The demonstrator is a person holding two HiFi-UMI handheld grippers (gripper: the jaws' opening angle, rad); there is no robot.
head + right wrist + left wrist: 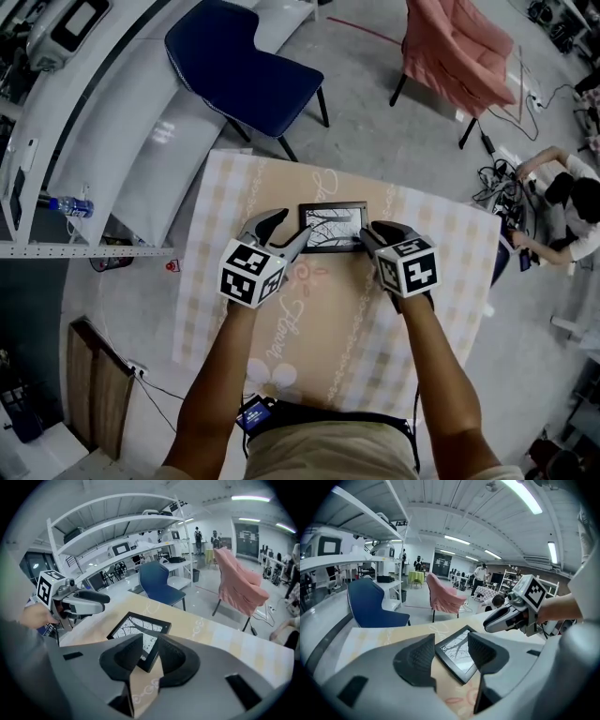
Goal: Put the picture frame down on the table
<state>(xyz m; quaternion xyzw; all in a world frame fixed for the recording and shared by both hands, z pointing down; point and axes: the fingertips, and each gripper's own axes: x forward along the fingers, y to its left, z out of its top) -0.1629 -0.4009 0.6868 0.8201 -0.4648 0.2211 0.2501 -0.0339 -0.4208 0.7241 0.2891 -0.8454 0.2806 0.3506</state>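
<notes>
Head view: left tool [294,225], right tool [371,234] released, jaws hiding picture frame [333,228] ends.

Grey concrete floor [366,112] all round, a blue chair [246,70] just behind the cloth-covered worktop [450,309], a pink-draped chair [459,52] further off, white shelving [117,531] alongside, strip lights [525,496] glowing overhead.

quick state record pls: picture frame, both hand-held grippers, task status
picture frame: lies flat on the table, picture side up
left hand-held gripper: jaws apart, at the frame's left end in the head view, not gripping
right hand-held gripper: jaws apart, at the frame's right end, not gripping
task status: frame looks set down, neither gripper holds it
beyond table: blue chair, pink-covered chair
</notes>
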